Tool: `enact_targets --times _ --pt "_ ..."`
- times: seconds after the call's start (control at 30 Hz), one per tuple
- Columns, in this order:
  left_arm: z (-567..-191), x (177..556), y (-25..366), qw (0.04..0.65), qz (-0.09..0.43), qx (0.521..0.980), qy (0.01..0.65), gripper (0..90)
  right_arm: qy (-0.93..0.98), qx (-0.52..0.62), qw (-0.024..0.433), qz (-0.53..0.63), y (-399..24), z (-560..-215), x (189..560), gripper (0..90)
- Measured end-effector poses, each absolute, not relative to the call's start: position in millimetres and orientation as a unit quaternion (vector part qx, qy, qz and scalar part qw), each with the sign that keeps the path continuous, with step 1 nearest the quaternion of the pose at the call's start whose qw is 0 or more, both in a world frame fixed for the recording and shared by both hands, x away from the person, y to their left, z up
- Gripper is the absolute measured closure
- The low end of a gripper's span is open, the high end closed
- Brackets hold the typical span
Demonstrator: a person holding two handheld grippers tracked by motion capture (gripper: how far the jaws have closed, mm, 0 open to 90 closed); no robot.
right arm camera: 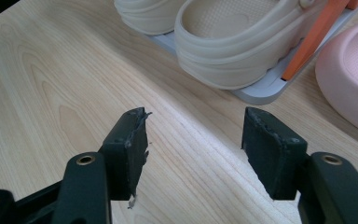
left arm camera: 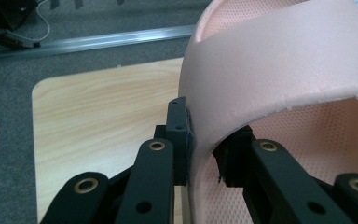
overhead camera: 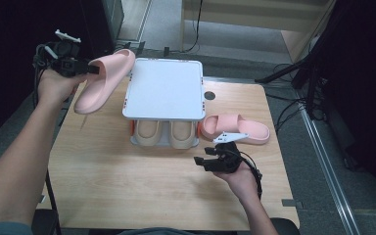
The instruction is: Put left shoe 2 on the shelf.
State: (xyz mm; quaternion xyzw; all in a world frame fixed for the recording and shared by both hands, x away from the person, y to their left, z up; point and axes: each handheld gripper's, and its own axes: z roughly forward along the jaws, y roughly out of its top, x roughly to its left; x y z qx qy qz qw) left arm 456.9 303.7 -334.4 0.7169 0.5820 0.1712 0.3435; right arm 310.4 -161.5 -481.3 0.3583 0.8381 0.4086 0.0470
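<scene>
the left tongs (overhead camera: 94,69) are gripping a pink slipper (overhead camera: 105,78) by its strap, holding it in the air off the tabletop's (overhead camera: 127,181) left edge, beside the white rack (overhead camera: 164,88). the right tongs (overhead camera: 199,162) are hovering open over the tabletop, near the second pink slipper (overhead camera: 240,128) lying right of the rack.

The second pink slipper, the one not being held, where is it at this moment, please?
In the high view, the second pink slipper lies on the table's right side, beside the shoe rack, just beyond the right gripper.

Rack (overhead camera: 164,88) mid-table (overhead camera: 127,186), clogs (overhead camera: 165,133) on its lower shelf; one slipper (overhead camera: 237,128) right, other slipper (overhead camera: 106,78) held up left.
</scene>
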Motion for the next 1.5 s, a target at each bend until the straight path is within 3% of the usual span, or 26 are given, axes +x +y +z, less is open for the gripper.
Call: enact_targets --times 0.33,1.1,1.5 --pt "-317 477 257 0.348 0.171 0.733 0.558 76.5 0.837 0.359 0.047 0.411 -162 -481 310 41.1" --pt "-329 499 195 0.317 0.170 0.759 0.543 74.8 0.840 0.350 0.042 0.412 -159 -481 310 41.1" --pt "-331 491 182 0.301 0.155 0.771 0.540 64.6 0.844 0.346 0.042 0.408 -156 -482 310 41.0"
